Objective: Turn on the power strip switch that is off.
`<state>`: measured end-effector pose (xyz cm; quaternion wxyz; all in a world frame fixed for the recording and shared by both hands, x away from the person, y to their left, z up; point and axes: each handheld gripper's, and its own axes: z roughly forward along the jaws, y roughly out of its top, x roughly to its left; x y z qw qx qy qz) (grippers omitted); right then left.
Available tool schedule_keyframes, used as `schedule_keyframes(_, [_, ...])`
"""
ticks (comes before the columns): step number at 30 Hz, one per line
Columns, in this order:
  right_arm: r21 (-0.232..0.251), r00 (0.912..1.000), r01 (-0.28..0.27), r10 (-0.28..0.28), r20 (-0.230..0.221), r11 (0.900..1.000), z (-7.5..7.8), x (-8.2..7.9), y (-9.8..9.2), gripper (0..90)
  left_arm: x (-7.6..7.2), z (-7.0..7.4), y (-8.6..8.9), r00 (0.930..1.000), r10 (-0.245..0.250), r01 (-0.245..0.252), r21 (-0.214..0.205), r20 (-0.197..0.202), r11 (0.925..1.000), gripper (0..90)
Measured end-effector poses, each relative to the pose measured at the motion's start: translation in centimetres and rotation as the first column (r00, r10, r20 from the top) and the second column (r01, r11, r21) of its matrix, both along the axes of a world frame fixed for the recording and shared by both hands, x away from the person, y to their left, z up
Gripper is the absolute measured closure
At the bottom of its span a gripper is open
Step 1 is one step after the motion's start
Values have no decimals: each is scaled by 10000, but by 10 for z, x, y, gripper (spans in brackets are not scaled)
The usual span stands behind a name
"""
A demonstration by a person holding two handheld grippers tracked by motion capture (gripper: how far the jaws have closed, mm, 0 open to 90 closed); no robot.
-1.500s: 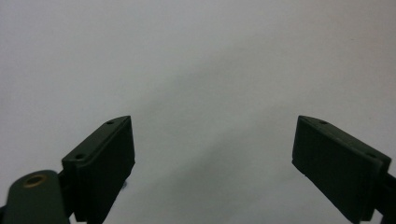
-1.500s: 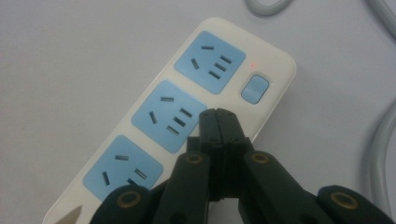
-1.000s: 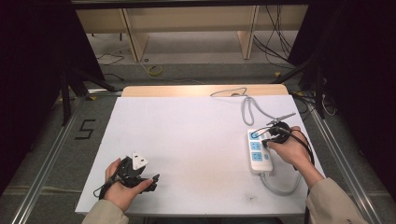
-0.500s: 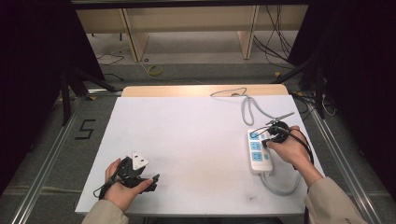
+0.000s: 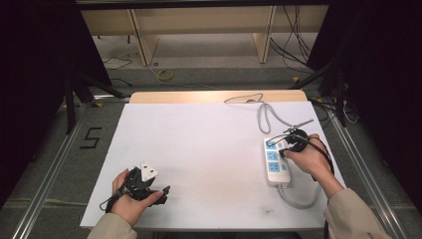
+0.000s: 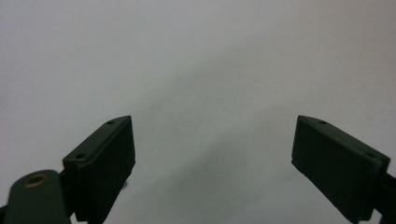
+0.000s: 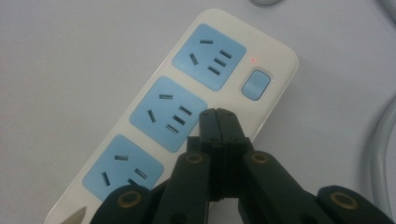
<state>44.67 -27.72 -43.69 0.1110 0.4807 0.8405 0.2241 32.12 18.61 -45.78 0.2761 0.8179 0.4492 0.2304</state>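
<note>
Little has moved since the earlier frames: both hands keep their places, and at most the right gripper [image 5: 289,145] has shifted very slightly over the power strip [image 5: 275,160], too little to be sure of.

The table [image 5: 209,149] is covered by a plain white sheet, with a strip of bare wood showing along its far edge. It stands on a grey floor where a black figure 5 [image 5: 90,138] is marked to the left, beside a metal rail. Beyond the table are pale wooden shelf frames and loose cables on the floor; both sides of the room fall into dark.

The power strip lies near the table's right edge, white with three blue sockets in a row and a blue switch [image 7: 256,84] beside a small red light. Its grey cord [image 5: 266,115] loops away toward the far edge, and another stretch curves off the near end.

The right gripper, held in the right hand [image 5: 308,158], hovers over the strip with its jaws pressed together and nothing between them; in the right gripper view the tips sit at the strip's edge just beside the middle socket, short of the switch.

The left gripper [image 5: 161,190], in the left hand [image 5: 130,199] near the front left corner, has its jaws spread wide with nothing between them.
</note>
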Motion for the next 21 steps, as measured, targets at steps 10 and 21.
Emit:
schedule_keyframes(10, [-32,9999,59,-59,-91,10000,0,1,1,900,0,0,0,10000,-37,37,42,-26,10000,128])
schedule_keyframes(21, [-84,9998,122,-123,-134,9999,1,1,2,900,0,0,-1,10000,-13,13,13,-13,10000,129])
